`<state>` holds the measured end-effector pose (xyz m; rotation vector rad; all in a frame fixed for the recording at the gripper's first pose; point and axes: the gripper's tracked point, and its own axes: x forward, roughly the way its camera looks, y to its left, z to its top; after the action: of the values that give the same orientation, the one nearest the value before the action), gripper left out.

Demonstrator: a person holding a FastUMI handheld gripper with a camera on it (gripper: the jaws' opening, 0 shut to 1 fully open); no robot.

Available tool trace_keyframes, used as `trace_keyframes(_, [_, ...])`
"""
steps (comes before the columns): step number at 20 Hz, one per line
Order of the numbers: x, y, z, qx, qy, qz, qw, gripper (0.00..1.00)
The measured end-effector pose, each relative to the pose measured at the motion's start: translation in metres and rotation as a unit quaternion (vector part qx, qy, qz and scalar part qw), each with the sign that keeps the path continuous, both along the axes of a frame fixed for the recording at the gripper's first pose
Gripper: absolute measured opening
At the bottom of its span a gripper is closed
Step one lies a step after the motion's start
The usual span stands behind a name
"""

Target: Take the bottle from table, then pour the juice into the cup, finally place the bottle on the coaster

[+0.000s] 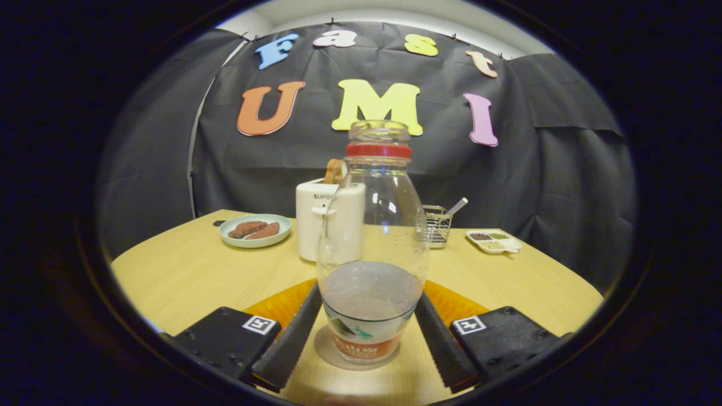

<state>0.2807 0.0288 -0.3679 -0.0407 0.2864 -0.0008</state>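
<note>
Here, fingers [295,332] snug against upright bottle [372,248] on coaster [326,351]

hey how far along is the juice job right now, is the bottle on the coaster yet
Nearly finished, it seems. The clear glass bottle with a red neck band stands upright on the round grey coaster, uncapped and holding only a little liquid, which suggests pouring is done. The gripper has its ridged black fingers against the bottle's sides. What is left: open and back away.
</note>
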Motion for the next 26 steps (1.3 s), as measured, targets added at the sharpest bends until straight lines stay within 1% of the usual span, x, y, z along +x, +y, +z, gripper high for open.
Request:
trace_keyframes(1, [0.001, 0.000, 0.003, 0.004, -0.009, 0.002, 1.000, 1.00])
trace_keyframes(10, [-0.010, 0.002, 0.018, 0.006, -0.028, 0.000, 1.000, 1.00])
trace_keyframes(13, [-0.018, 0.001, 0.033, 0.004, -0.039, -0.003, 0.999, 1.00])
trace_keyframes(19, [-0.042, -0.002, 0.071, 0.017, -0.057, -0.008, 0.998, 1.00])
trace_keyframes(22, [-0.060, -0.006, 0.096, 0.021, -0.069, -0.013, 0.997, 1.00])
trace_keyframes(26, [-0.089, -0.001, 0.127, 0.038, -0.077, -0.006, 0.996, 1.00])
